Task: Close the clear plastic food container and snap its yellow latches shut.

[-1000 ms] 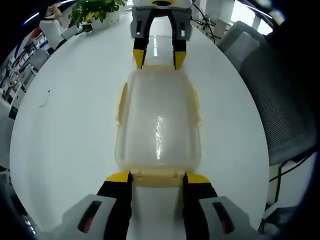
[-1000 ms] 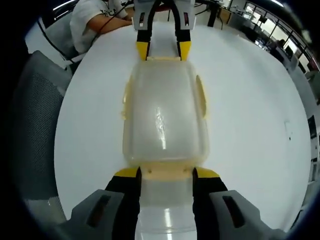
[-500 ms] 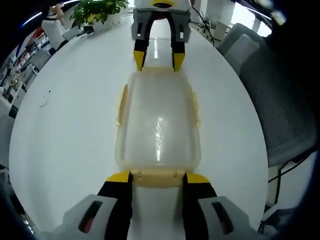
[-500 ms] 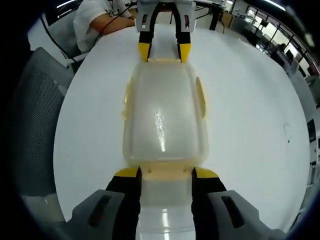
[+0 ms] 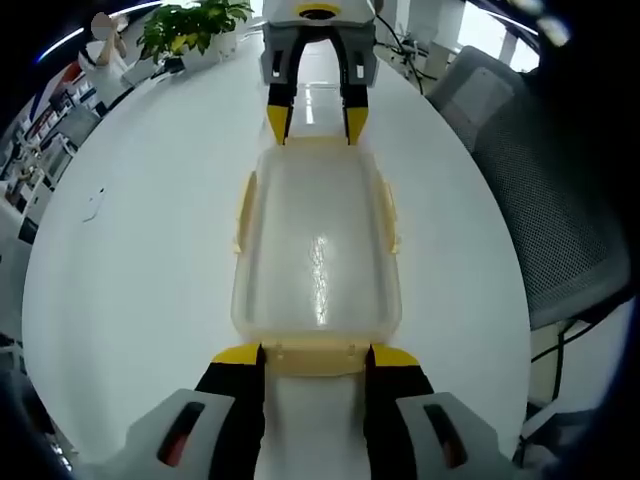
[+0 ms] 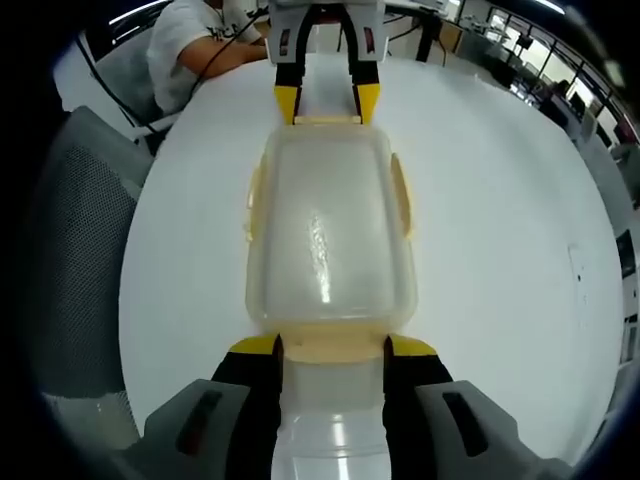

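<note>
A clear plastic container (image 5: 316,250) with its lid on lies lengthwise on the white table (image 5: 130,260). Pale yellow latches sit on its long sides (image 5: 243,210) (image 5: 388,215). My left gripper (image 5: 316,355) is open, and its yellow-tipped jaws straddle the near end latch (image 5: 316,364). At the far end the right gripper (image 5: 308,122) straddles the opposite latch the same way. In the right gripper view the container (image 6: 330,240) runs from my right gripper (image 6: 332,347), open around its end latch (image 6: 332,342), up to the left gripper (image 6: 326,103).
A grey mesh chair (image 5: 560,200) stands by the table's edge, seen too in the right gripper view (image 6: 80,250). A potted plant (image 5: 190,25) stands at the far end. A person in white (image 6: 200,40) sits at the table's far side.
Both views have shifted slightly, so the cameras moved a little. The container and both grippers keep their places at its two ends.
</note>
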